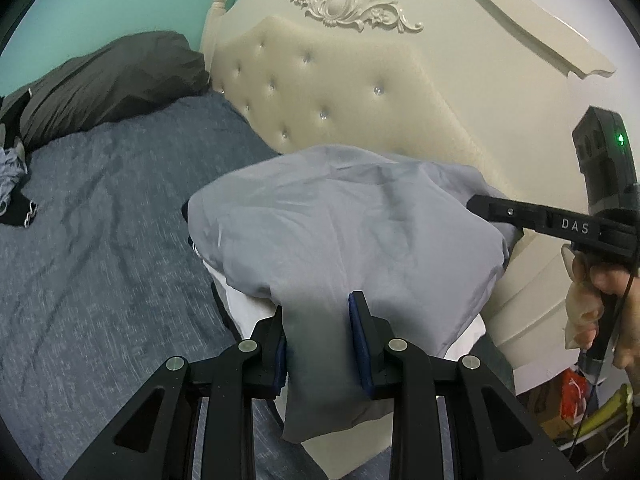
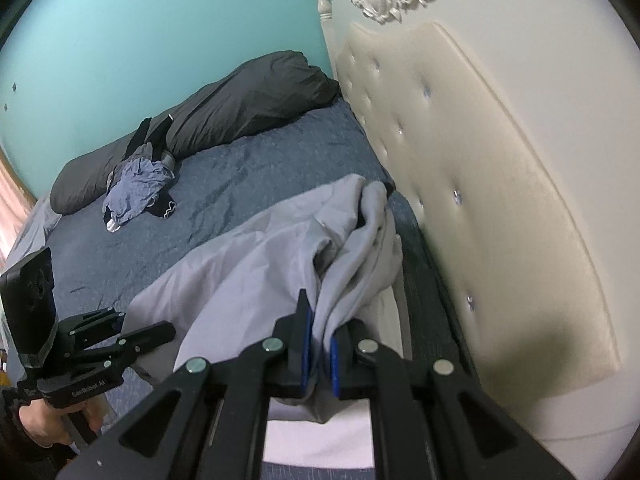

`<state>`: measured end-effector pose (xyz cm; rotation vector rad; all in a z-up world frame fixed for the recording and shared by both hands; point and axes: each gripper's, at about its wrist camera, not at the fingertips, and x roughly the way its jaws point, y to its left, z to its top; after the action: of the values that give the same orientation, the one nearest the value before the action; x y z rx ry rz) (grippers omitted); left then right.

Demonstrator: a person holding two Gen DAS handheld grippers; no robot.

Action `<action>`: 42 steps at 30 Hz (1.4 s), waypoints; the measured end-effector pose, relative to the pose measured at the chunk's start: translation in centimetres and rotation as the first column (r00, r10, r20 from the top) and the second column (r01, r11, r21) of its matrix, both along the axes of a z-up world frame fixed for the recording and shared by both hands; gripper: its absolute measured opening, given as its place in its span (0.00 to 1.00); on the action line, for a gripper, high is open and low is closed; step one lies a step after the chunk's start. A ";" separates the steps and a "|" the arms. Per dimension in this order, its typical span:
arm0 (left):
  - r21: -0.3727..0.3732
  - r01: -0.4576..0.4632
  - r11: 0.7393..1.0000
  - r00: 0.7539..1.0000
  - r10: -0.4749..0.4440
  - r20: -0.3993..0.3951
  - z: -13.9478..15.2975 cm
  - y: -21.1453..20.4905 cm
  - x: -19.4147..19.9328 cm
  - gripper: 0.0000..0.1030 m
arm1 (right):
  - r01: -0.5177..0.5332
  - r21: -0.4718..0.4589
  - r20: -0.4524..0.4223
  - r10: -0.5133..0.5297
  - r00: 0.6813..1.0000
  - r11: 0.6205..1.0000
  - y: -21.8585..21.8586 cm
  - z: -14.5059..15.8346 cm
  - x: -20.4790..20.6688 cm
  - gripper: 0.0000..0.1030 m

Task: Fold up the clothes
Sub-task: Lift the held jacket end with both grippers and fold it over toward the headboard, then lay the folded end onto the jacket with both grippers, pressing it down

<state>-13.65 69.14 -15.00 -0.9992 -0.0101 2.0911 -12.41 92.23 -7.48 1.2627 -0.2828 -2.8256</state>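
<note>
A light grey garment (image 1: pixel 340 220) hangs bunched between both grippers, low over a stack of white fabric (image 1: pixel 248 308) on the bed beside the headboard. My left gripper (image 1: pixel 318 320) is shut on a thick fold of it, its blue pads pressing the cloth from both sides. In the right wrist view my right gripper (image 2: pixel 320 328) is shut on another gathered edge of the grey garment (image 2: pixel 248 264). The right gripper (image 1: pixel 480 205) shows at the garment's right side, and the left gripper (image 2: pixel 144 326) at its left edge. A hand holds each handle.
The blue bedsheet (image 1: pixel 100 220) stretches left. A dark grey duvet (image 1: pixel 108 80) lies along the teal wall, with a crumpled pile of blue and black clothes (image 2: pixel 140 188) in front of it. The cream tufted headboard (image 1: pixel 340 92) stands close on the right.
</note>
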 end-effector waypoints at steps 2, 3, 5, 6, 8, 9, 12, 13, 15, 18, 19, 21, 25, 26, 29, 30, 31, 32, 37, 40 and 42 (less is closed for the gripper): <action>0.000 0.000 1.000 1.000 0.000 0.013 -0.3 -0.1 0.2 0.29 | 0.009 -0.009 0.006 -0.009 1.000 1.000 0.3 -0.6 0.4 0.07; -0.001 0.000 1.000 1.000 0.000 0.018 -0.5 -0.2 0.3 0.29 | 0.013 -0.013 0.009 -0.013 1.000 1.000 0.5 -0.9 0.6 0.07; -0.004 0.001 1.000 1.000 -0.001 0.026 -0.8 -0.2 0.4 0.29 | 0.023 -0.026 0.012 -0.023 1.000 0.999 0.9 -1.5 1.1 0.07; -0.001 0.001 1.000 0.999 -0.001 0.034 -0.9 -0.3 0.6 0.29 | 0.027 -0.032 0.013 -0.027 1.000 0.999 1.1 -1.7 1.4 0.07; 0.003 0.001 1.000 0.999 -0.001 0.045 -1.1 -0.5 0.7 0.29 | 0.033 -0.037 0.016 -0.032 0.999 0.999 1.2 -2.2 1.7 0.07; 0.003 0.002 1.000 0.999 -0.003 0.047 -1.1 -0.5 0.8 0.29 | 0.035 -0.038 0.019 -0.034 0.999 0.999 1.3 -2.4 1.9 0.07; 0.006 0.005 1.000 0.998 -0.005 0.064 -1.3 -0.7 0.9 0.29 | 0.039 -0.048 0.027 -0.038 0.999 0.998 1.6 -3.0 2.4 0.07; 0.009 0.003 1.000 0.997 -0.004 0.072 -1.4 -0.7 0.9 0.29 | 0.040 -0.051 0.029 -0.038 0.999 0.998 1.7 -3.2 2.6 0.07; 0.017 0.005 1.000 0.996 -0.007 0.093 -1.6 -0.9 0.9 0.29 | 0.043 -0.058 0.035 -0.041 0.999 0.997 1.9 -3.6 2.9 0.07; 0.031 0.010 0.999 0.992 -0.014 0.127 -1.9 -1.2 0.8 0.29 | 0.048 -0.075 0.038 -0.045 0.998 0.996 2.1 -4.1 3.3 0.07; 0.037 0.013 0.999 0.990 -0.018 0.140 -2.0 -1.3 0.7 0.29 | 0.050 -0.080 0.038 -0.047 0.998 0.996 2.1 -4.3 3.4 0.07; 0.044 0.016 0.999 0.987 -0.022 0.156 -2.3 -1.6 0.6 0.29 | 0.049 -0.094 0.039 -0.046 0.998 0.994 2.2 -4.6 3.8 0.07; 0.060 0.024 0.998 0.982 -0.035 0.186 -2.6 -1.8 0.8 0.29 | 0.052 -0.118 0.040 -0.048 0.998 0.992 2.5 -5.1 4.6 0.07; 0.066 0.027 0.997 0.979 -0.040 0.198 -2.7 -1.9 0.9 0.29 | 0.055 -0.123 0.042 -0.050 0.998 0.991 2.6 -5.3 4.8 0.07; 0.072 0.036 0.997 0.975 -0.051 0.215 -3.0 -1.8 1.1 0.29 | 0.075 -0.144 0.055 -0.068 0.996 0.987 3.2 -6.2 5.0 0.07; 0.072 0.039 0.997 0.975 -0.054 0.217 -3.1 -1.7 1.2 0.29 | 0.079 -0.149 0.058 -0.072 0.996 0.986 3.4 -6.4 5.0 0.07; 0.076 0.040 0.996 0.973 -0.057 0.224 -3.2 -1.6 1.2 0.29 | 0.086 -0.158 0.060 -0.077 0.995 0.984 3.6 -6.7 5.2 0.07; 0.080 0.041 0.996 0.971 -0.059 0.231 -3.3 -1.6 1.2 0.29 | 0.093 -0.168 0.062 -0.083 0.995 0.981 3.8 -7.0 5.3 0.07; 0.090 0.058 0.994 0.966 -0.079 0.247 -3.9 -1.5 1.1 0.29 | 0.122 -0.217 0.073 -0.109 0.991 0.968 4.8 -8.5 5.8 0.07; 0.097 0.066 0.993 0.962 -0.089 0.259 -4.3 -1.7 1.1 0.29 | 0.131 -0.242 0.080 -0.114 0.990 0.961 5.1 -9.4 6.0 0.07; 0.100 0.070 0.993 0.960 -0.094 0.264 -4.4 -1.9 1.1 0.29 | 0.136 -0.253 0.079 -0.120 0.990 0.958 5.2 -9.8 6.2 0.07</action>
<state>-12.57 67.22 -19.45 -1.1998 -0.1958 1.8502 -6.18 97.40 -17.28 1.3198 -0.7342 -2.7367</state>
